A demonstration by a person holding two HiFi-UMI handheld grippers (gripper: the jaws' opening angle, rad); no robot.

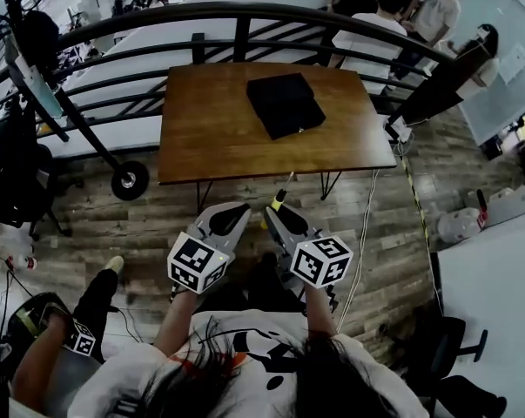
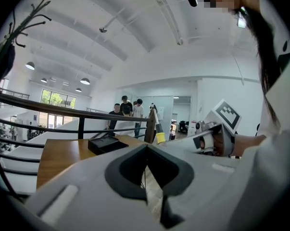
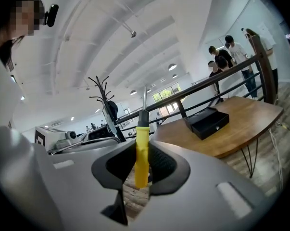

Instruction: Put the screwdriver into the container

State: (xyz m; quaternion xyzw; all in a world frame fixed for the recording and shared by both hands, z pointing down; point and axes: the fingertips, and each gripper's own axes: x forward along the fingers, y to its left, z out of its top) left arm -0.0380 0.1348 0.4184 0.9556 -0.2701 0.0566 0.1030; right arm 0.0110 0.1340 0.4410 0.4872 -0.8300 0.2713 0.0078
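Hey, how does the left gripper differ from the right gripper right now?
The left gripper is shut on nothing; the right gripper is shut on the yellow handle of the screwdriver. Nothing sticks out of the left gripper; a metal shaft juts from the right gripper. Both hang short of the table.

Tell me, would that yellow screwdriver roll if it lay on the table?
Probably: the screwdriver has a round-looking handle. Its straight metal shaft is likely stiff. It seems light, as the right tool holds it by the handle alone.
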